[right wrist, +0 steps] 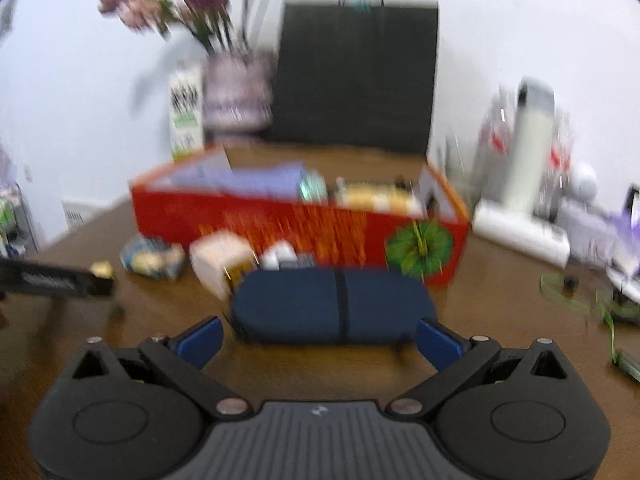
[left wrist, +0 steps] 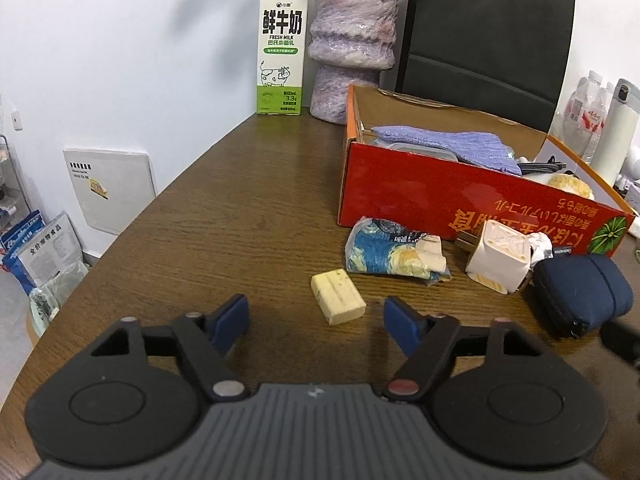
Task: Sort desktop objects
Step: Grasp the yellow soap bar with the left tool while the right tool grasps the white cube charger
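My left gripper is open and empty, just short of a pale yellow eraser block on the wooden table. Beyond it lie a blue patterned packet, a white charger plug and a navy pouch. A red cardboard box holds a purple cloth and other items. In the blurred right wrist view my right gripper is open, its fingers either side of the near edge of the navy pouch, in front of the red box.
A milk carton, a purple vase and a black bag stand at the back. Bottles and a white flask stand at the right. The table's left edge drops to bags on the floor. Green ribbon lies right.
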The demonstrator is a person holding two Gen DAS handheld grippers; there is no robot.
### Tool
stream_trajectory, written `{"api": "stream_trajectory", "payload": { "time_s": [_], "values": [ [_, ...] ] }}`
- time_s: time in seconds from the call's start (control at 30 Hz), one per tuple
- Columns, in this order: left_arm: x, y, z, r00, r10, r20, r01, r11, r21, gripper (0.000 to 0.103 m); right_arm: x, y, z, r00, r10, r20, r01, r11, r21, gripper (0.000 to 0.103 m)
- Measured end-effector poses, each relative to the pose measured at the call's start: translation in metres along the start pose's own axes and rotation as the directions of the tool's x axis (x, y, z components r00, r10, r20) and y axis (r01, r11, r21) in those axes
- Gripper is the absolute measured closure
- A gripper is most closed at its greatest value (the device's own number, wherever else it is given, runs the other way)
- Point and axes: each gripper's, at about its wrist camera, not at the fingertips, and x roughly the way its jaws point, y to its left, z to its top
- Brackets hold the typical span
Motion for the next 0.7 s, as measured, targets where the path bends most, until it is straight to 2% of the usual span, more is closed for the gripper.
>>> {"api": "stream_trajectory", "payload": {
  "time_s": [0.07, 0.13, 0.23, 0.37, 0.47, 0.57, 0.63, 0.7],
  "values": [
    [0.001, -0.003, 0.002, 1.0, -0.009, 0.003, 0.009, 1.0, -0.005, 0.053, 0.003, 0.007, 0.008, 0.999, 0.019, 0.03, -0.019, 1.0, -0.021, 0.0],
    [0.002, -0.006, 0.004, 1.0, -0.009, 0.0, 0.009, 1.0, -0.003, 0.064, 0.013, 0.016, 0.016, 0.998, 0.044, 0.035, -0.043, 0.999, -0.034, 0.002],
    [0.002, -0.007, 0.003, 1.0, -0.007, -0.003, 0.007, 1.0, 0.018, 0.081, 0.032, 0.03, 0.027, 0.996, 0.087, 0.023, -0.086, 0.995, -0.043, 0.011],
    [0.002, 0.001, 0.005, 0.999, -0.048, -0.011, 0.047, 0.999, -0.016, 0.081, 0.061, 0.044, 0.039, 0.994, 0.104, -0.016, -0.105, 0.99, -0.09, 0.015],
    [0.003, 0.009, 0.008, 0.997, -0.078, -0.021, 0.077, 0.995, -0.057, 0.081, 0.079, 0.048, 0.045, 0.988, 0.139, -0.064, -0.146, 0.982, -0.124, 0.022],
    [0.004, 0.013, 0.009, 0.996, -0.086, -0.023, 0.084, 0.994, -0.073, 0.081, 0.096, 0.05, 0.048, 0.982, 0.155, -0.106, -0.17, 0.973, -0.154, 0.033],
    [0.004, 0.013, 0.01, 0.996, -0.089, -0.024, 0.087, 0.993, -0.076, 0.081, 0.103, 0.052, 0.046, 0.975, 0.174, -0.141, -0.198, 0.965, -0.175, 0.034],
    [0.004, 0.013, 0.009, 0.996, -0.09, -0.024, 0.088, 0.993, -0.075, 0.081, 0.109, 0.056, 0.044, 0.97, 0.173, -0.172, -0.205, 0.959, -0.193, 0.04]
  ]
}}
